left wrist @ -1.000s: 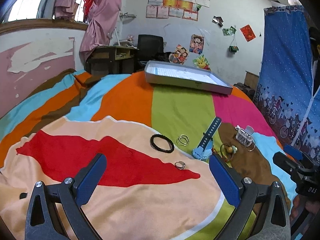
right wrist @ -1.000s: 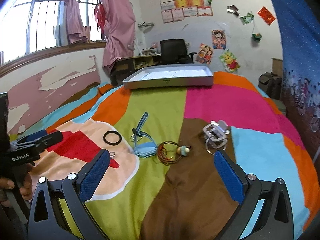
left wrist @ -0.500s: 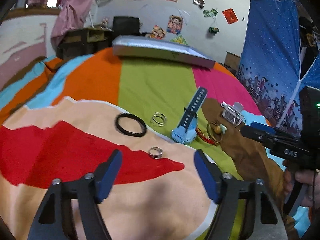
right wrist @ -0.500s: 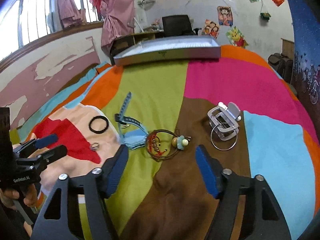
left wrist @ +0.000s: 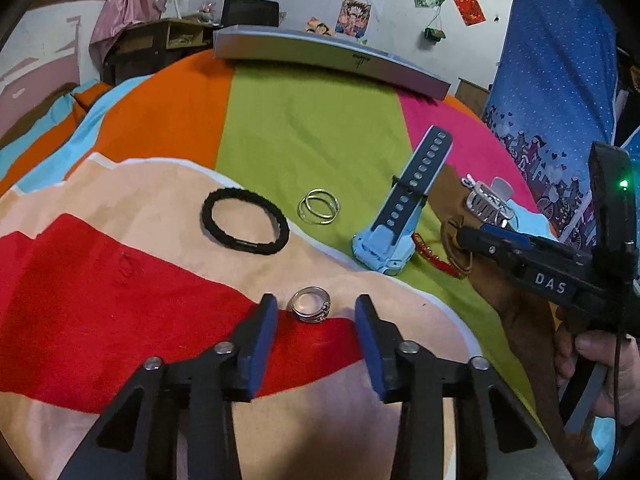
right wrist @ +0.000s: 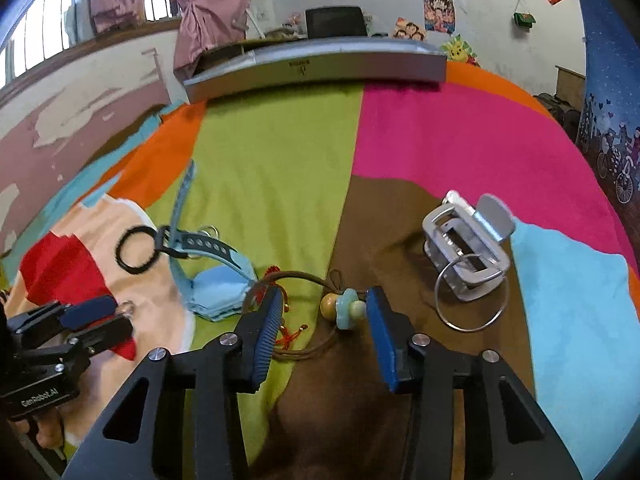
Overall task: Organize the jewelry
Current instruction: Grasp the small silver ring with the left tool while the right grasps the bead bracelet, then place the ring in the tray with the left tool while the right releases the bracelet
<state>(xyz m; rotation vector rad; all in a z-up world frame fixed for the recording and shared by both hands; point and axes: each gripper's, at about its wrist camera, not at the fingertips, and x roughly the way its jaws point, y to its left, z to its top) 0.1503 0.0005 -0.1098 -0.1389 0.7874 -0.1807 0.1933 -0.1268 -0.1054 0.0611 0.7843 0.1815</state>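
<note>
Two tools of yours are closing over the striped bedspread: left tool straddles the silver ring, right tool the beaded bracelet, neither gripped. Beyond: black band, watch, grey tray.

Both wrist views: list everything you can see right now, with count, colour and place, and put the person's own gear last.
Ring: one, silver, on the red patch between the left gripper's pads.
Hair tie: one, black, on the peach patch.
Double ring: one, silver, on the green stripe.
Watch: one, light blue with a darker strap, right of the double ring.
Cord bracelet: one, brown with a teal and tan bead, between the right gripper's pads.
Hair clip: one, silver, over a thin hoop, on the brown patch.
Tray: one, grey, at the far edge of the bed.
Bedspread: one, multicoloured.
Left gripper: closing around the ring, no contact yet.
Right gripper: closing around the bracelet's bead.
</note>
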